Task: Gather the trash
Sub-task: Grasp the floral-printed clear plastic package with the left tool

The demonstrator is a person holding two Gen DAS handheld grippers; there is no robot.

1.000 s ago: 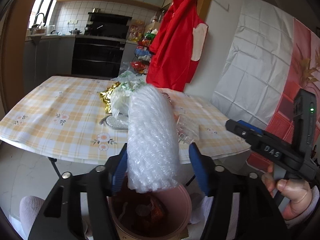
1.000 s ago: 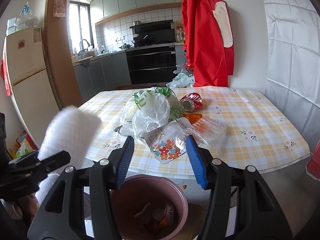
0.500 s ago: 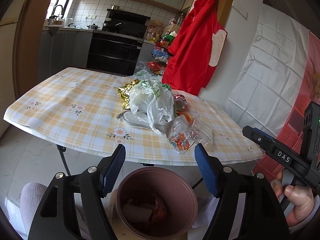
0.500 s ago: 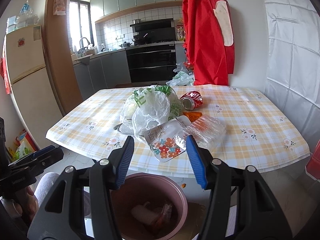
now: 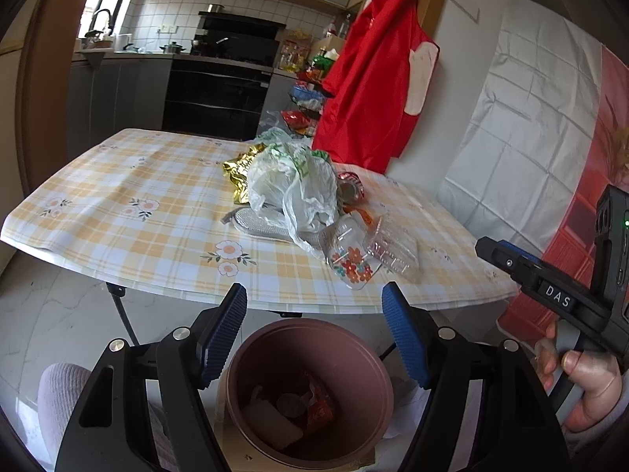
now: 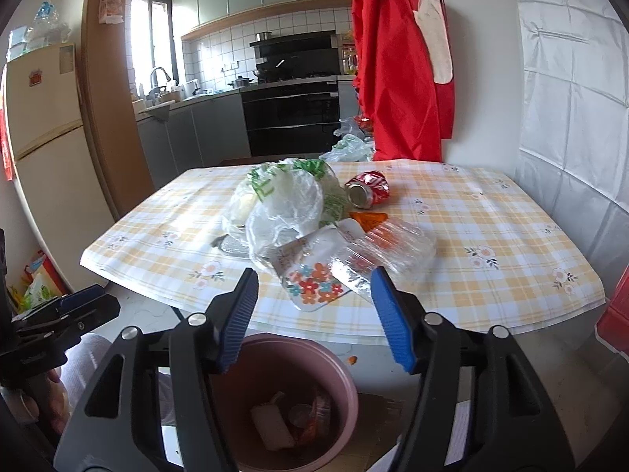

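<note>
While both grippers gape, bin (image 5: 310,389) sits below table edge (image 5: 275,305)

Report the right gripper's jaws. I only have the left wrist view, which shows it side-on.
Observer: The right gripper is open. Its jaws have just been opening, with nothing between them.
Operator: Check the red can.
Observer: The crushed red can lies on its side beside the white bag, its round end facing the camera.
Operator: Scan the floor by the bin.
Observer: A small orange scrap lies on the floor beside the pink bin.
</note>
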